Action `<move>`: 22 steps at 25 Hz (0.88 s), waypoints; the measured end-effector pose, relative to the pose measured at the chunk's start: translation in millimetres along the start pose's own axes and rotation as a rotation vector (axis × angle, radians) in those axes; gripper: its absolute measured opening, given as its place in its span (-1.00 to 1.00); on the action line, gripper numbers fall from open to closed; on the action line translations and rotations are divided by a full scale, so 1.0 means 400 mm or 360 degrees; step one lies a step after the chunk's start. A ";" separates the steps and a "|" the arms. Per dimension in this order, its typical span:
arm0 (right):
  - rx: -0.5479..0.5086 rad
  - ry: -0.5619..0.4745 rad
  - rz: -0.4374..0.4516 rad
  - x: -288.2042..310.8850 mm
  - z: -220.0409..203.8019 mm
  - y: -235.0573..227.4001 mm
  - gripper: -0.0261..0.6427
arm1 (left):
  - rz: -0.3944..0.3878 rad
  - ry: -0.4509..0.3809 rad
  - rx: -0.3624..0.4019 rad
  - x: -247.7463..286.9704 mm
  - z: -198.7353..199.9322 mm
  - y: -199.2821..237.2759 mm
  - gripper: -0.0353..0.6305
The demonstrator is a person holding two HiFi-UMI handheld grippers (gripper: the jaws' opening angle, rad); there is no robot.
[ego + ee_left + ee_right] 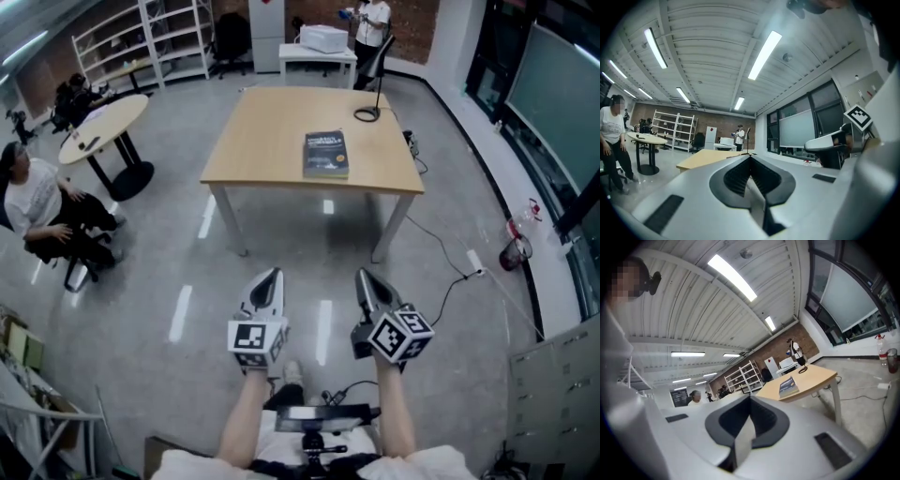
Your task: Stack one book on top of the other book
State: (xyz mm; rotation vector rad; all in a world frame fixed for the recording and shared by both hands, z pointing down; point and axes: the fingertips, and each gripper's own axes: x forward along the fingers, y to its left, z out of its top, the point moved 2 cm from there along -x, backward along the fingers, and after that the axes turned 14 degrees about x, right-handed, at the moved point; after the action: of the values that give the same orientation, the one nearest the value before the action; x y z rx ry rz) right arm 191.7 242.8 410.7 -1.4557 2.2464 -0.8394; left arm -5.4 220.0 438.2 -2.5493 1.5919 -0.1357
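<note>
**Head view.** Both forearms reach forward from 6 o'clock, roughly parallel. The left gripper [271,278] and the right gripper [365,277] point toward 12 o'clock, held level over the floor and short of the desk [272,141]. Each pair of fingers is pressed together on nothing. One dark book [326,153] lies flat on the desk's right half, well apart from both grippers, with its long axis running 12 to 6 o'clock. A black cable loop [367,113] lies near the book at its 1 o'clock.

**Left gripper view.** The fingers [733,178] meet at the tip, empty. The desk edge lies beyond them at 11 o'clock.

**Right gripper view.** The fingers [729,420] are closed and empty. The book on the desk sits at 1 o'clock.
</note>
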 end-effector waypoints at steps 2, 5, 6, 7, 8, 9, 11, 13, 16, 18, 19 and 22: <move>-0.0040 0.0022 0.0000 -0.044 -0.015 0.019 -0.93 | -0.0014 -0.0007 -0.0066 -0.045 -0.010 -0.032 -0.88; -0.0053 0.0016 0.0028 -0.097 -0.029 0.035 -0.93 | -0.0024 -0.0043 -0.0064 -0.092 -0.004 -0.063 -0.88; -0.0046 0.0018 0.0031 -0.111 -0.035 0.034 -0.93 | -0.0024 -0.0050 -0.0053 -0.102 -0.002 -0.070 -0.88; -0.0034 0.0023 0.0027 -0.123 -0.042 0.031 -0.93 | -0.0024 -0.0051 -0.0044 -0.111 -0.002 -0.076 -0.88; -0.0020 0.0027 0.0016 -0.131 -0.049 0.027 -0.93 | -0.0025 -0.0045 -0.0038 -0.117 -0.003 -0.078 -0.88; -0.0009 0.0030 0.0000 -0.135 -0.058 0.023 -0.93 | -0.0027 -0.0037 -0.0035 -0.121 -0.005 -0.076 -0.88; -0.0025 0.0034 -0.0036 -0.134 -0.074 0.022 -0.93 | -0.0032 -0.0027 -0.0039 -0.126 -0.009 -0.065 -0.88; -0.0053 0.0045 -0.0050 -0.128 -0.088 0.030 -0.93 | -0.0028 -0.0037 -0.0049 -0.131 -0.010 -0.052 -0.88; -0.0059 0.0054 -0.0030 -0.127 -0.093 0.047 -0.93 | -0.0032 -0.0076 -0.0020 -0.142 0.004 -0.051 -0.88; -0.0060 0.0050 -0.0015 -0.124 -0.091 0.057 -0.93 | -0.0027 -0.0102 0.0000 -0.144 0.016 -0.049 -0.88; -0.0065 0.0053 -0.0004 -0.120 -0.092 0.063 -0.93 | -0.0021 -0.0110 0.0001 -0.144 0.019 -0.045 -0.88; -0.0091 0.0066 0.0013 -0.101 -0.095 0.075 -0.93 | -0.0013 -0.0127 0.0009 -0.140 0.027 -0.031 -0.88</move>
State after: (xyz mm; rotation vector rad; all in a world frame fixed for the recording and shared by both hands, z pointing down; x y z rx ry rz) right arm 165.7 299.7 419.4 -1.4660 2.3228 -0.8166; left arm -17.2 276.3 429.2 -2.5235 1.5503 -0.0387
